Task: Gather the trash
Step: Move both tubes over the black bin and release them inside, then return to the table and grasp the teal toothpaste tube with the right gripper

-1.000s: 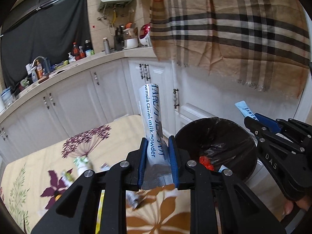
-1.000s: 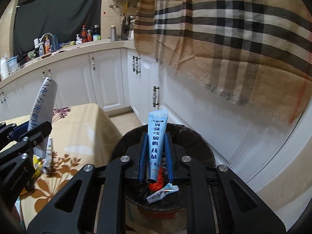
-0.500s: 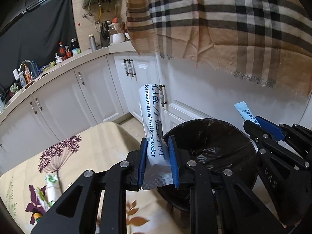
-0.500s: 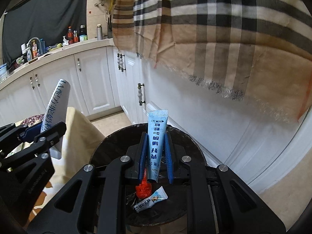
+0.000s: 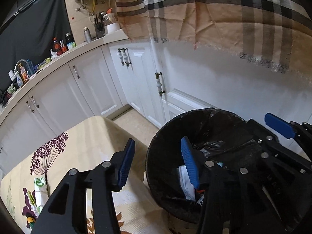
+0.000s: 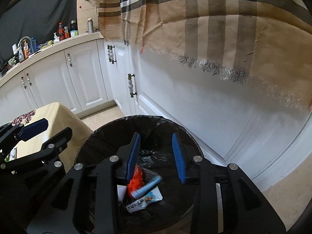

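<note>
A round bin with a black liner (image 5: 214, 128) stands on the floor beside the table. My left gripper (image 5: 158, 161) hangs over its near left rim, jaws opening, nothing between the pads. The white milk powder sachet (image 5: 186, 183) lies inside the bin just below it. My right gripper (image 6: 156, 154) is above the middle of the bin (image 6: 109, 134), jaws opening and empty. Under it the blue tube (image 6: 150, 185) shows blurred on a red wrapper (image 6: 136, 179) and a printed white wrapper (image 6: 145, 199). Each view catches the other gripper: the right gripper (image 5: 269, 130) and the left gripper (image 6: 46, 132).
The table with a cream floral cloth (image 5: 81, 140) is left of the bin, with more wrappers (image 5: 40, 187) near its left side. White cabinets (image 5: 136, 81) stand close behind the bin. A plaid cloth (image 6: 214, 19) hangs over them. Tan floor (image 5: 136, 124) lies between.
Both grippers opened over the bin. The milk powder sachet left the left jaws and the blue tube left the right jaws; both are now in the bin. Both hands moved closer and lower.
</note>
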A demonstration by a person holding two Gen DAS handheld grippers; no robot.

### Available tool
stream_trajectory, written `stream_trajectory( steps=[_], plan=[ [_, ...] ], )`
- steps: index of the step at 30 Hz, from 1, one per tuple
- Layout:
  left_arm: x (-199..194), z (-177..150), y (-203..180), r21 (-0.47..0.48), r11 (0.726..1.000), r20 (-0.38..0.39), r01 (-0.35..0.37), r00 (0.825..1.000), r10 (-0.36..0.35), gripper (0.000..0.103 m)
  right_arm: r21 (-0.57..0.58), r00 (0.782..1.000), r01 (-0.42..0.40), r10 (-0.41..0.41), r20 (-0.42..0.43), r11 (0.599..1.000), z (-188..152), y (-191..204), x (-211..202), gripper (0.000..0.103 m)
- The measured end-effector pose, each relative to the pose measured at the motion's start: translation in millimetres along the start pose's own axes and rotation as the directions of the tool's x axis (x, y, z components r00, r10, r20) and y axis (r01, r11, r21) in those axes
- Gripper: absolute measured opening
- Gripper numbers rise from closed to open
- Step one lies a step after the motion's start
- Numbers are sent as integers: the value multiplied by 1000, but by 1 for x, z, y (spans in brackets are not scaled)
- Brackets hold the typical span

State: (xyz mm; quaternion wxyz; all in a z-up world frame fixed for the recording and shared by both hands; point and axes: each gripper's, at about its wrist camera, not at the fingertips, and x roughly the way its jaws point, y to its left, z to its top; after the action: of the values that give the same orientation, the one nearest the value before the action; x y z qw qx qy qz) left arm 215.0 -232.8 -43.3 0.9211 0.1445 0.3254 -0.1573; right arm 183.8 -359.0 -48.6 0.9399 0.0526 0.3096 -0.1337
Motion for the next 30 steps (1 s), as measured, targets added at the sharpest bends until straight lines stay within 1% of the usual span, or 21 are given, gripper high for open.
stream_trajectory(
  steps=[5, 10, 12, 15, 18, 21, 27, 30],
  plan=[
    [-14, -1, 10, -25, 1000, 19, -15, 1000, 15, 49, -3, 1000, -5, 5, 8, 1000, 0, 2, -9, 34],
    [-38, -6, 30, -75, 997, 34, -16, 999, 19, 53, -19, 1000, -20, 20, 19, 1000, 0, 10, -27, 35],
    [-47, -9, 38, -82, 996, 43, -28, 999, 32, 54, -26, 999, -31, 32, 21, 999, -3, 15, -36, 35],
    [-64, -16, 52, -100, 994, 51, -48, 997, 53, 55, -34, 999, -41, 42, 24, 999, -7, 23, -50, 41],
    [-83, -26, 69, -124, 990, 59, -72, 995, 80, 59, -43, 998, -61, 62, 27, 997, -12, 33, -64, 43],
    [-101, -37, 86, -143, 984, 67, -104, 991, 114, 60, -61, 996, -82, 84, 23, 995, -20, 46, -78, 43],
    [-133, -71, 121, -196, 966, 48, -168, 982, 180, 61, -95, 987, -157, 158, 4, 983, -38, 78, -105, 43],
    [-148, -93, 140, -225, 952, 26, -208, 975, 219, 61, -122, 982, -187, 187, -10, 975, -49, 95, -117, 44]
  ],
)
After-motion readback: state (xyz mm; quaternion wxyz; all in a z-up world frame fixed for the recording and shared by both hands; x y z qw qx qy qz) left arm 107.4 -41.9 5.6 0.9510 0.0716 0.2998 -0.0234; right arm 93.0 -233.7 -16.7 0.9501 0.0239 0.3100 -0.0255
